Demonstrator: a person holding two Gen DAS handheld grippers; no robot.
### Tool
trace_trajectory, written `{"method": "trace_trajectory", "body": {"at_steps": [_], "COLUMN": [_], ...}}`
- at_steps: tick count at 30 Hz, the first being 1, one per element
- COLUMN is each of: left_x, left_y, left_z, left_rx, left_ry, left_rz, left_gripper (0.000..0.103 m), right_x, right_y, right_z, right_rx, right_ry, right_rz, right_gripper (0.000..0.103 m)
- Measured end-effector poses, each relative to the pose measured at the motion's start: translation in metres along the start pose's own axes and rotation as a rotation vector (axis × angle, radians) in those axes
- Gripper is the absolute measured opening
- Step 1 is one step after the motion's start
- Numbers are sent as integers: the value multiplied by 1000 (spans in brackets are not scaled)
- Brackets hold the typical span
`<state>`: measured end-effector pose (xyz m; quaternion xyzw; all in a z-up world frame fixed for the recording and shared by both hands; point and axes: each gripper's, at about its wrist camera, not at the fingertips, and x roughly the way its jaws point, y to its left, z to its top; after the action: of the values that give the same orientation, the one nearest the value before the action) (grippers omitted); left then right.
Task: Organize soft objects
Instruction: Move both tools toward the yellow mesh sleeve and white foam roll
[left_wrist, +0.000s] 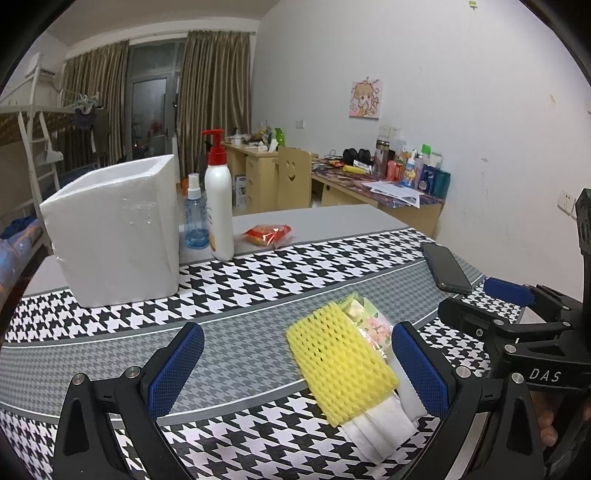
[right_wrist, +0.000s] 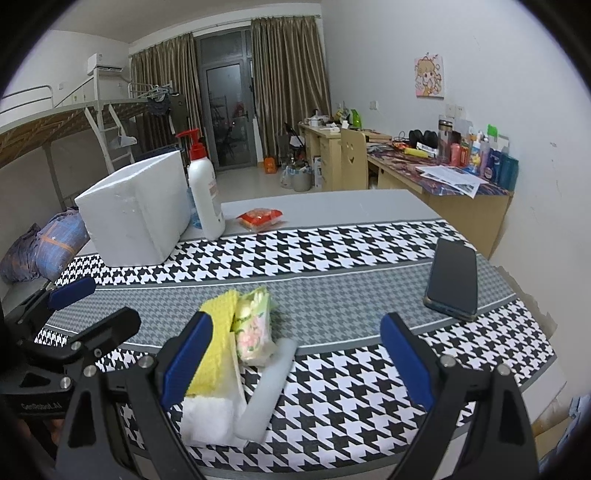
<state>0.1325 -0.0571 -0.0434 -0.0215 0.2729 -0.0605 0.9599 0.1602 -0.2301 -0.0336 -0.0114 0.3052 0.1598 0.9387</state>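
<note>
A pile of soft things lies on the houndstooth mat: a yellow foam net, a floral tissue pack, a white foam strip and white wadding. My left gripper is open, and the pile sits between its fingers, close to the right pad. My right gripper is open too, with the pile just inside its left pad. Each gripper shows at the edge of the other's view.
A white foam box stands open-topped at the back left. Beside it are a lotion pump bottle, a blue spray bottle and a red snack pack. A dark phone lies to the right.
</note>
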Motion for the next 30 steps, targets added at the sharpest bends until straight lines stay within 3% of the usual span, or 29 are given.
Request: {"method": "trace_trajectory", "body": {"at_steps": [30], "left_x": [38], "left_y": [-7], "left_z": [-10], "left_rx": [-4], "left_ry": [103], "left_rz": [-33], "left_gripper": [102], "right_x": [20], "right_y": [-13], "right_z": [-25], "right_rx": [-3], "right_ry": [91], "right_rz": [-8], "right_gripper": [95]}}
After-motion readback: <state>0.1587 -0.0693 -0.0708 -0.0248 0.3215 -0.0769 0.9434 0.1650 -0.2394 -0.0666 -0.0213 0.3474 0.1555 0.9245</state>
